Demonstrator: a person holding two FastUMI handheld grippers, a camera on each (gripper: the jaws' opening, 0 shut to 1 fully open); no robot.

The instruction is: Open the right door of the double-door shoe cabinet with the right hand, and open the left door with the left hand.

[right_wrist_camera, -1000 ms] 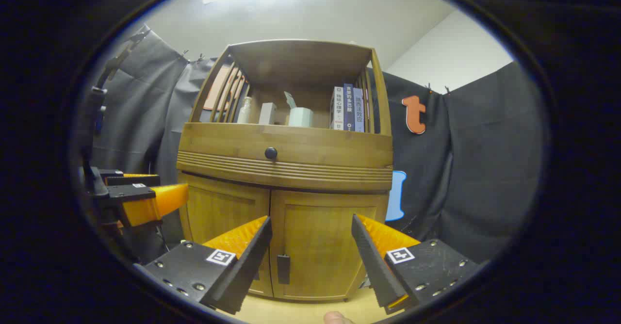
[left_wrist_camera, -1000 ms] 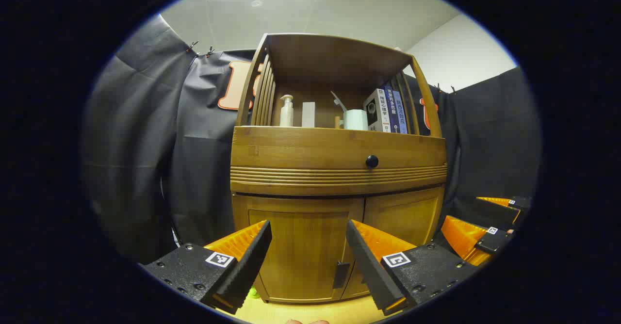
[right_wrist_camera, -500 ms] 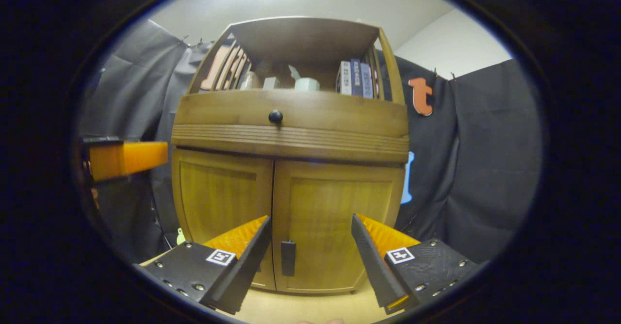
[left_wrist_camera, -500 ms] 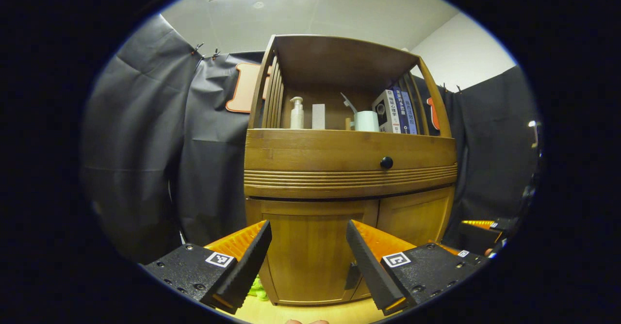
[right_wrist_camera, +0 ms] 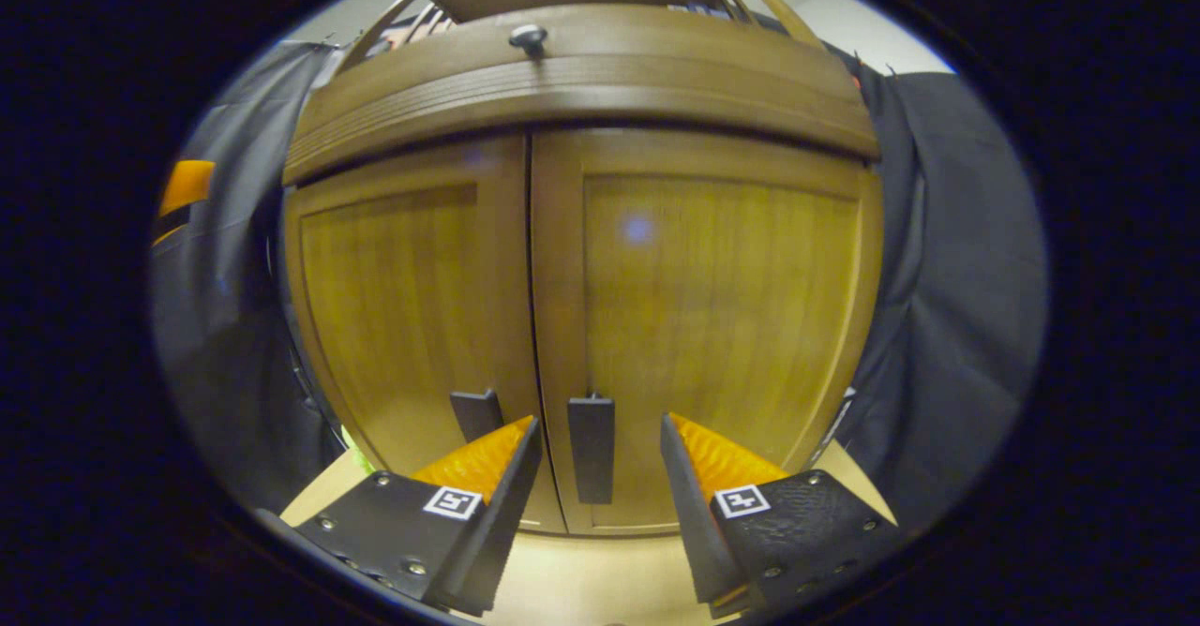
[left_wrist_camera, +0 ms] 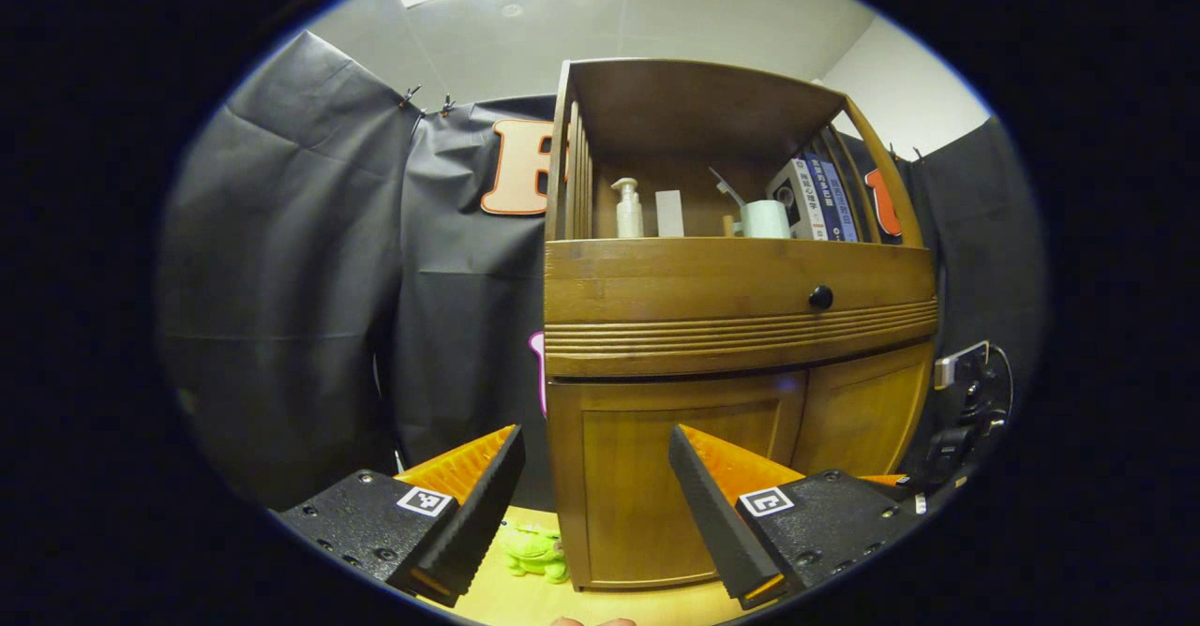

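Observation:
The wooden shoe cabinet (left_wrist_camera: 731,298) stands with both lower doors closed. In the right gripper view the right door (right_wrist_camera: 722,298) and left door (right_wrist_camera: 394,298) loom close, each with a black handle by the centre seam. My right gripper (right_wrist_camera: 599,420) is open, its orange fingers either side of the right door's handle (right_wrist_camera: 592,448) without pressing on it. The left door's handle (right_wrist_camera: 476,412) sits just left of it. My left gripper (left_wrist_camera: 595,431) is open and empty, some way back from the left door (left_wrist_camera: 675,476), aimed at the cabinet's left corner.
The cabinet's open top shelf holds a pump bottle (left_wrist_camera: 627,209), a cup (left_wrist_camera: 764,218) and books (left_wrist_camera: 816,200). A drawer with a black knob (left_wrist_camera: 821,297) sits above the doors. A green toy (left_wrist_camera: 532,551) lies on the floor by the cabinet's left foot. Black cloth hangs all around.
My right gripper has moved in close to the doors and lower, so the right handle now sits between its fingers. My left gripper has swung left, shifting the cabinet rightwards in its view.

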